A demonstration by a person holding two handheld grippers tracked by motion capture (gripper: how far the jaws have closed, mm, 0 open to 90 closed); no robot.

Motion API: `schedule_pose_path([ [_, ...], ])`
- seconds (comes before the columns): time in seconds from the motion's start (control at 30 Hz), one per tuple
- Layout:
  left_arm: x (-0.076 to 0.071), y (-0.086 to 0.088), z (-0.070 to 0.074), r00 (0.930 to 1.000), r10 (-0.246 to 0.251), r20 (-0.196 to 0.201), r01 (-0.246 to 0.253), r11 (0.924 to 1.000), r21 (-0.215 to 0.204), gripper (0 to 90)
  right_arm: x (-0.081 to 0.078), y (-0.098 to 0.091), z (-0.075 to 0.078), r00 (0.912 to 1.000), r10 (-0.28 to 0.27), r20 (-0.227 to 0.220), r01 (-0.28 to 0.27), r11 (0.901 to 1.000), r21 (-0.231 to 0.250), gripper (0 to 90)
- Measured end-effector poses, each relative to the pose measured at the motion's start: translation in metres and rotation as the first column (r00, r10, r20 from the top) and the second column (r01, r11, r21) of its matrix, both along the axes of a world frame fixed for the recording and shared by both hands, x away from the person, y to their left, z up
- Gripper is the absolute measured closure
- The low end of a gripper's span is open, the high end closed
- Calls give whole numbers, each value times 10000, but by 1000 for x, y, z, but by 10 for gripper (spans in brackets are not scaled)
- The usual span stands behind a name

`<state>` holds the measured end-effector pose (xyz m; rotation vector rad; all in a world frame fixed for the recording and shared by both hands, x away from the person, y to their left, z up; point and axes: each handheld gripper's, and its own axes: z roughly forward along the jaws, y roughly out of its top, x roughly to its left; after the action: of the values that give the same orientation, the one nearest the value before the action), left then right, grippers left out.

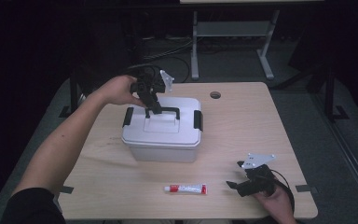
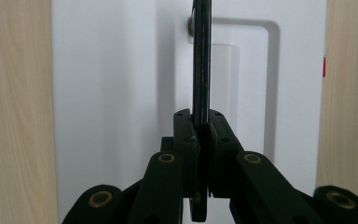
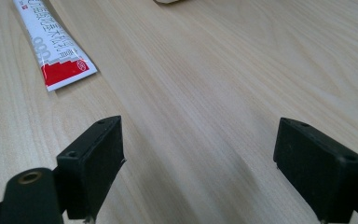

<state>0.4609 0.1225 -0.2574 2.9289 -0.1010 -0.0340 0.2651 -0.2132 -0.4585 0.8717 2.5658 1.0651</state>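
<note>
A white plastic box (image 1: 163,135) with black side latches stands on the table, its lid (image 2: 121,93) closed. My left gripper (image 1: 151,109) reaches down onto the lid and is shut on the box's black carry handle (image 2: 201,60), which stands up edge-on between the pads. A white and red tube (image 1: 185,188) lies flat near the table's front edge. My right gripper (image 3: 200,163) rests low over the bare wood at the front right, jaws wide open with nothing between them; the tube's red end (image 3: 65,70) lies ahead to its left.
The light wooden table (image 1: 242,135) has a round cable hole (image 1: 215,94) at the back. Beyond the far edge stand a metal table frame (image 1: 233,42) and cables on a dark floor.
</note>
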Motion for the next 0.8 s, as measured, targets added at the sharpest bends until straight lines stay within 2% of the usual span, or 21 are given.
schedule_pose_path([
  [0.1, 0, 2, 3, 10000, 41, 11, -41, 10000, -61, 844, 0, 0, 0, 10000, 5, -11, -5, 10000, -15, 154],
  [0.43, -7, 10, 24, 9985, 257, 491, -237, 9989, -416, 845, 0, 0, 0, 10000, -52, 6, 52, 10000, -16, 154],
  [0.8, -17, 29, 37, 9967, 464, 668, -434, 9980, -451, 845, 1, -1, 0, 9999, -124, 62, 124, 9999, -2, 154],
])
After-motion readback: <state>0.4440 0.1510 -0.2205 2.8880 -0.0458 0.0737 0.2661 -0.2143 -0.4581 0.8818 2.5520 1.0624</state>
